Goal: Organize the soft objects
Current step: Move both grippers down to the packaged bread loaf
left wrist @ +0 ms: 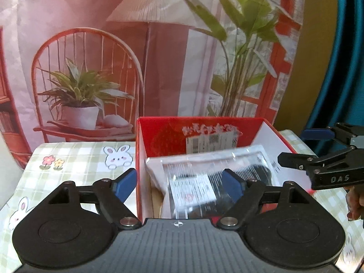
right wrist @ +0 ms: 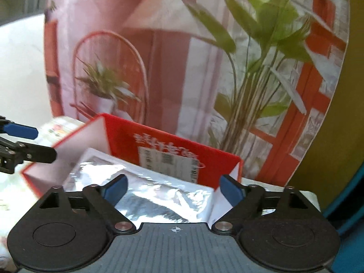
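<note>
A red cardboard box point(left wrist: 159, 134) with a white inside stands open on the table; it also shows in the right wrist view point(right wrist: 127, 136). A clear plastic packet point(left wrist: 204, 177) with a dark soft item and a white label lies in the box, one end propped on the right wall. In the right wrist view the packet point(right wrist: 159, 195) looks shiny. My left gripper point(left wrist: 180, 182) is open and empty, above the box's left wall and the packet. My right gripper point(right wrist: 171, 188) is open and empty above the packet; its fingers point(left wrist: 293, 160) show at the right of the left wrist view.
The table has a green checked cloth point(left wrist: 79, 159) with rabbits and flowers. A printed backdrop point(left wrist: 136, 56) of a lamp, chair and plants hangs behind the box. A teal and yellow wall point(left wrist: 329, 68) is at the right.
</note>
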A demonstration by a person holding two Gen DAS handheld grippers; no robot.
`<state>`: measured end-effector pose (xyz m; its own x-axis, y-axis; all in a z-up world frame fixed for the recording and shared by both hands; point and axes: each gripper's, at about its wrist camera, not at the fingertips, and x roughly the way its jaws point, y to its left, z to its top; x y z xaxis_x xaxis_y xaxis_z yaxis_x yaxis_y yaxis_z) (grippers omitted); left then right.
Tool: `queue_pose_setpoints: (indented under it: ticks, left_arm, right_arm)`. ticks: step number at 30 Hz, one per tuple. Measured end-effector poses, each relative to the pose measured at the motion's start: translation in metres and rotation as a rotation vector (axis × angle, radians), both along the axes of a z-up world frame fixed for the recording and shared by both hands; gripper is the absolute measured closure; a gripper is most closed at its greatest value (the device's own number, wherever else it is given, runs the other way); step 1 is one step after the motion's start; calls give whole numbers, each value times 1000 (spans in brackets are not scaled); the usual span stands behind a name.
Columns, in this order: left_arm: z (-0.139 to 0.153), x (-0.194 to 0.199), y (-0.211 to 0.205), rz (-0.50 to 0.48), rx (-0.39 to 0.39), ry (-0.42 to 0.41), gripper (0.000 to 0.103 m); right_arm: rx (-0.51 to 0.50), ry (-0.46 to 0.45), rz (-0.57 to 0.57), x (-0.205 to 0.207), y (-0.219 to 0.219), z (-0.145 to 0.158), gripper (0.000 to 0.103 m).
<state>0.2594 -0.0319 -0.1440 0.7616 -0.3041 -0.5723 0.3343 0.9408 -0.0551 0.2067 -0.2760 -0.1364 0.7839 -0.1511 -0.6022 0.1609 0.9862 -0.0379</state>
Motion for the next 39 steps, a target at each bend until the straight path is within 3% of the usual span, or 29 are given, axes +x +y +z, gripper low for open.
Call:
queue_pose_setpoints:
  ticks: [6,16,25,30,33,39]
  left_arm:
    - [-13,-52,14,-20,10,42,20]
    - [-67,-119,30,-32,13,134,20]
    - [-100,-145,43,32,-32,211,20]
    - [-102,-151,35,2,-36,214,20]
    - [-101,-151,30,-22,-41,204,25]
    - [-102,-141,17,-80,-29,253,52]
  right_arm:
    - [107,-61,13,-56,26,-3,11]
    - [209,-6,24,-136,72,-59,10]
    - [188,60,-5,-177,90,-88,10]
    - [162,91,-28,-180,89,-94,7]
    - [164,122,-49,-180,85,-98,7]
    - [185,152,-35,-181,82,-104,7]
